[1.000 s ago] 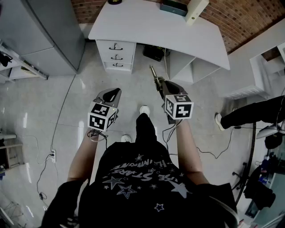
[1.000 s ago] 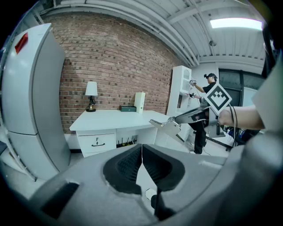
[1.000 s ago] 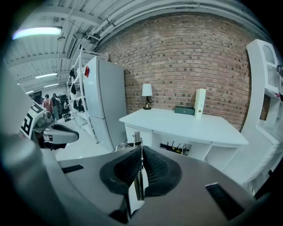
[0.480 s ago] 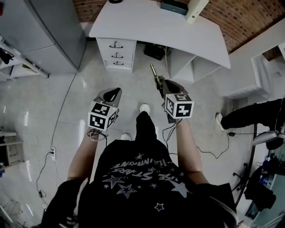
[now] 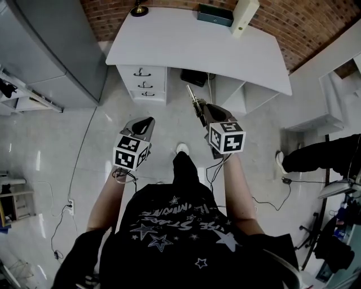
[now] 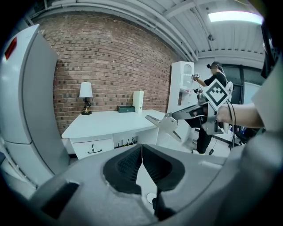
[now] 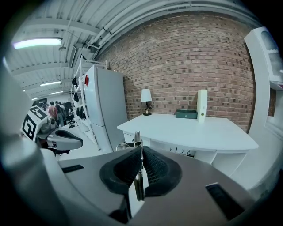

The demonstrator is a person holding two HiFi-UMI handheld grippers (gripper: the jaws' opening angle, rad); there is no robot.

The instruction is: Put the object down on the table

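Clamping: the right gripper (image 7: 140, 154) had its jaws closed on a thin metal tool (image 7: 137, 137), whose edge stood upright between the black pads (image 7: 154, 170).
Tool's place: in the head view the metal tool (image 5: 193, 97) stuck out forward past the right gripper (image 5: 203, 111). It was held in the air over the floor (image 5: 73, 141), short of the table's near edge and not touching it.
Left gripper: the left gripper (image 6: 142, 155) had its jaws pressed together with nothing between them. It was held level with the right one and apart from it (image 5: 144, 122).
Table: the white table (image 5: 186, 48) stood ahead of both grippers, its back against the brick wall (image 5: 316, 22).
On the table: a lamp (image 5: 137, 9), a dark green box (image 5: 215, 15) and a tall white box (image 5: 244, 15) stood along its far edge.
Beneath it: drawers (image 5: 143, 80) sat under the left end.
Around: a grey fridge (image 5: 48, 48) stood left of the table, and another person's leg (image 5: 318, 155) showed at the right.
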